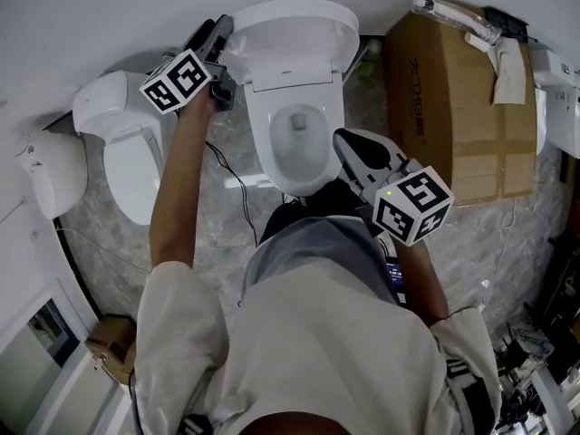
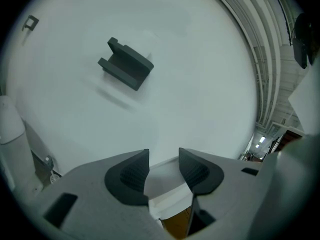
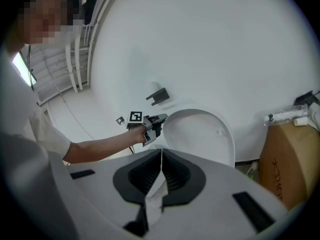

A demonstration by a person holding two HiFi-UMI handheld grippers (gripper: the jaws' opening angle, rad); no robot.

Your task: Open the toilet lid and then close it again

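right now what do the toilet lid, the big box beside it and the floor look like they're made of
Toilet lid: probably hard plastic; smooth, glossy white, and a thin moulded shell.
Box: brown cardboard; matte, with printed lettering and a tape strip across it.
Floor: grey veined stone or stone-look tile with a slight sheen; the pictures do not show which.

White wall [image 2: 200,84] ahead of the left gripper [image 2: 164,156], dark bracket [image 2: 126,64] on it above the jaws, grey marbled floor [image 1: 213,243] below, cardboard box [image 1: 453,125] right of the right gripper [image 1: 349,148], second white toilet [image 1: 127,166] left of the left gripper
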